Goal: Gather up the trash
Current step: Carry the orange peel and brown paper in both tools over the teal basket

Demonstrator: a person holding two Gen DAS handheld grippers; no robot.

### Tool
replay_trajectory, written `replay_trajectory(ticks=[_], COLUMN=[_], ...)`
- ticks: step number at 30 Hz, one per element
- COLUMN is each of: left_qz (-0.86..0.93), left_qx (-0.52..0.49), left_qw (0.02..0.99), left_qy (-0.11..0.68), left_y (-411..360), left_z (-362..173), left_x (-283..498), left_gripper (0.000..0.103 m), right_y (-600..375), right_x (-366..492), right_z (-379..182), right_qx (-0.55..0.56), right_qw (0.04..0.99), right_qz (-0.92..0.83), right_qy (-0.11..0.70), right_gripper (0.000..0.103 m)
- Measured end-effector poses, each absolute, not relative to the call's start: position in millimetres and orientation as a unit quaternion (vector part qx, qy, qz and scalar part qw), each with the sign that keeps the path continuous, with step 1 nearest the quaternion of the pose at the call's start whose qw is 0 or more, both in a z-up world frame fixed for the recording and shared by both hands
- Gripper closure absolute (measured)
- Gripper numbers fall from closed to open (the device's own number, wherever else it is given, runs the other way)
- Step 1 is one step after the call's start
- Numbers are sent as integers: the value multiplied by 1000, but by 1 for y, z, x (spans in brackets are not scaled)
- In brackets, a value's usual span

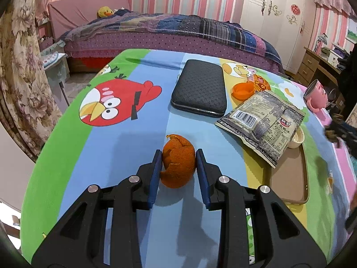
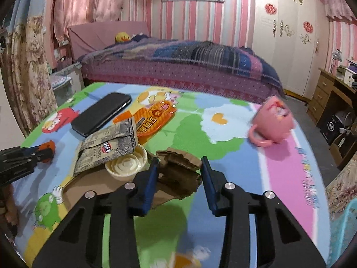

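1. Trash lies scattered on a table under a bright cartoon-bird cloth (image 1: 107, 147): a hollow orange citrus peel (image 1: 178, 167), a grey printed snack bag (image 1: 265, 125), an orange foil wrapper (image 2: 154, 118), a cream plastic lid (image 2: 127, 165) and a crumpled brown cardboard scrap (image 2: 178, 174).
2. A black textured case (image 1: 200, 89) and a tipped pink mug (image 2: 274, 122) share the cloth; a brown tray (image 1: 290, 178) sits under the bag's corner and the lid.
3. Behind the table stand a bed with a purple patterned quilt (image 2: 189, 60), pink striped walls, a white wardrobe and a wooden desk.
4. The near left part of the cloth is bare; the trash crowds the middle and right.
5. The left gripper (image 1: 178, 156) tilts downward, its blue pads touching both sides of the peel.
6. The right gripper (image 2: 180, 163) also angles down, jaws closed partway onto the cardboard scrap, which it holds above the cloth.
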State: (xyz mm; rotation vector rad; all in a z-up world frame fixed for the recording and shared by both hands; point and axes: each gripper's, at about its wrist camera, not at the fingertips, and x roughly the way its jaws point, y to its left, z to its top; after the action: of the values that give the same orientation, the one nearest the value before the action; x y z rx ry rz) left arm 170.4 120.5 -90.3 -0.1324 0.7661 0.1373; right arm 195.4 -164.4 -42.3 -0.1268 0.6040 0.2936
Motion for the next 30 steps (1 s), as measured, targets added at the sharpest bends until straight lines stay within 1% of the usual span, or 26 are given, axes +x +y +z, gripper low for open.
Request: replay_trajectory(ticks=[5,10,19,30], left_qz=[57,39,8,-39], left_qx=[-74,-57,-39,-40], left_qw=[926,929,935,938], left_qy=[366,363,352,341], left_y=[111,85,45,-6], left_z=[-83,-75,-56,-31], left_x=[159,145,124,122], left_gripper=[74,75,76,76], right_y=[-202,-248,-298,-347], right_x=[161,136,106,83], right_z=[-21,-6,-12,-9], right_qx=[-64,-53,-43,-29], right_qw=[951,957,959,964], right_qz=[117,82,44,16], right_qy=[279,272,277,264], right_gripper=[65,65,65,65])
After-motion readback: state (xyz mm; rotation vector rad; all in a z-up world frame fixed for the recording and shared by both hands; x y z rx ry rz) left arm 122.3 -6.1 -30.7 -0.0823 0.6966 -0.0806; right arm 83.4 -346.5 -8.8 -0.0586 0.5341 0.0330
